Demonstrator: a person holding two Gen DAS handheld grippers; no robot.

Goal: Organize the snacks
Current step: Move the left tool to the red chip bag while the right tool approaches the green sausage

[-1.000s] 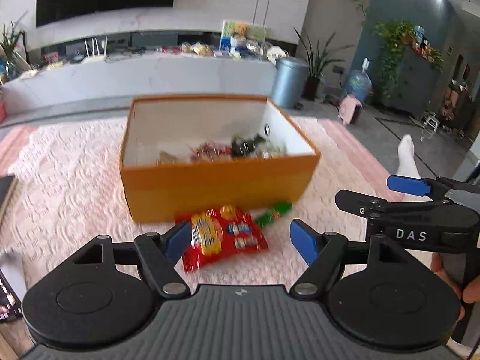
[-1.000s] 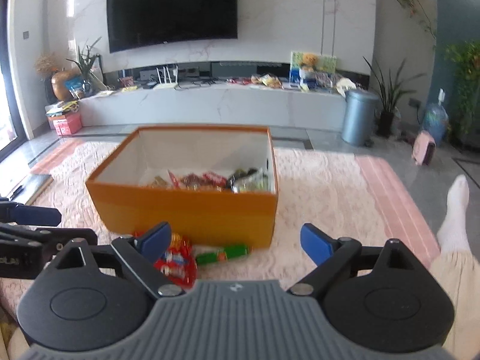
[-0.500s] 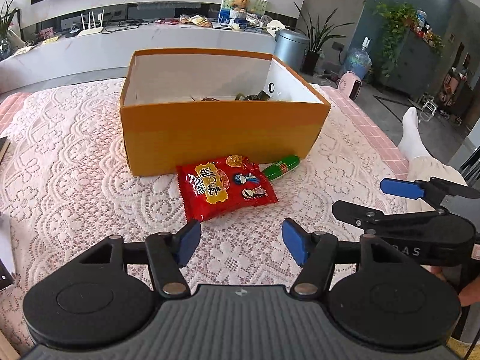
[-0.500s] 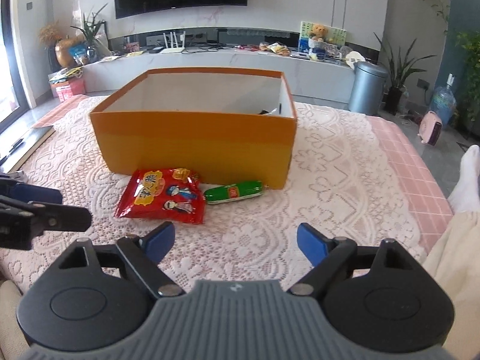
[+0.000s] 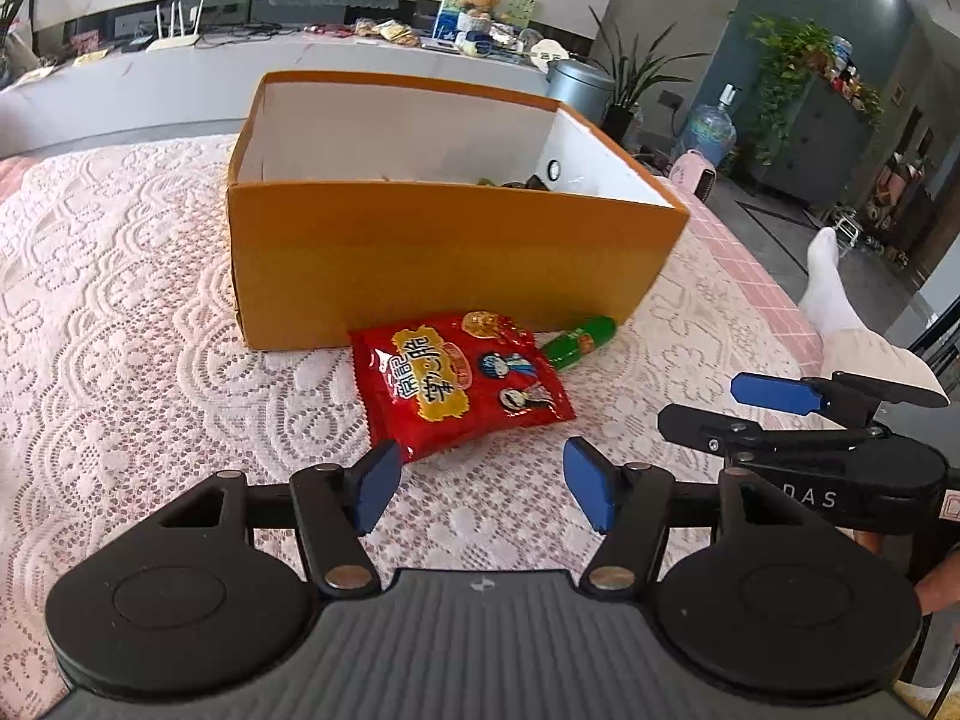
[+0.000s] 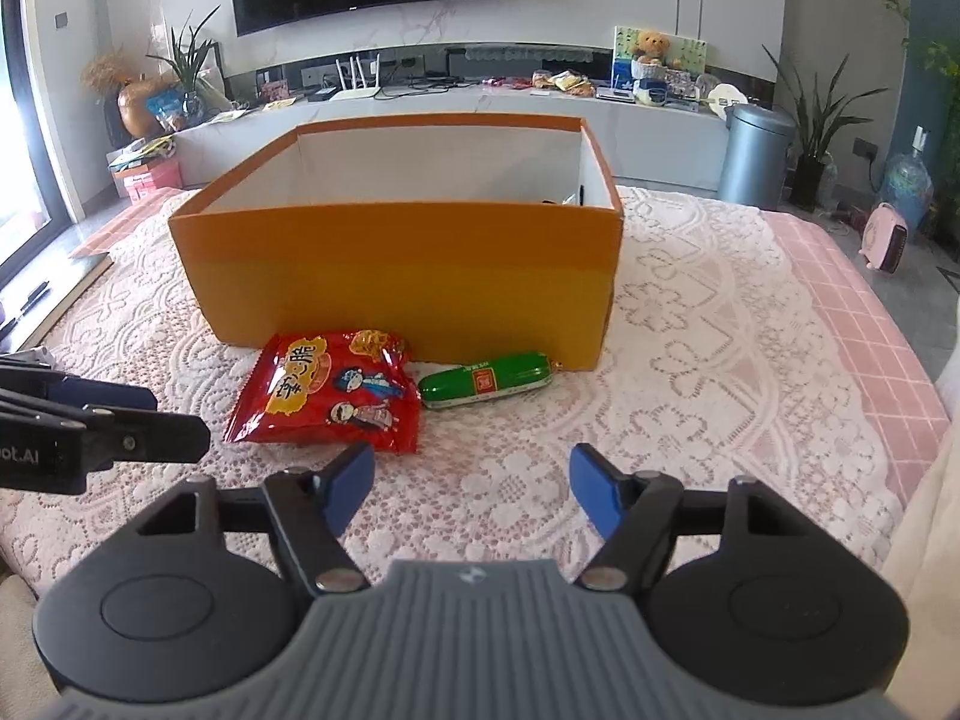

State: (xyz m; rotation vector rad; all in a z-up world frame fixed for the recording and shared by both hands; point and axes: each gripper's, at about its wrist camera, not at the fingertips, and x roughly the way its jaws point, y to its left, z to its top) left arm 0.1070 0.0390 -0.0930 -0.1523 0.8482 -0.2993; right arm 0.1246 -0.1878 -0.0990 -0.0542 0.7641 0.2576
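Note:
An orange box [image 5: 444, 264] [image 6: 408, 276] with a white inside stands on the lace-covered table, and a few snacks peek over its near wall. In front of it lie a red snack packet [image 5: 456, 384] [image 6: 336, 390] and a green sausage stick [image 5: 579, 341] [image 6: 486, 378]. My left gripper [image 5: 483, 483] hovers open just short of the red packet, nothing between its fingers. My right gripper [image 6: 471, 483] is near the table in front of the sausage stick; its jaws are closing with nothing between them. Each gripper shows at the edge of the other's view.
A pink lace cloth [image 6: 720, 360] covers the table. A person's white-socked foot [image 5: 831, 282] is past the table's right edge. Beyond the table stand a long white TV bench [image 6: 480, 114], a grey bin [image 6: 759, 150] and potted plants.
Both grippers have come down toward the table and closer to the packet and sausage stick. Their jaws have narrowed. The box's contents are mostly hidden behind its near wall.

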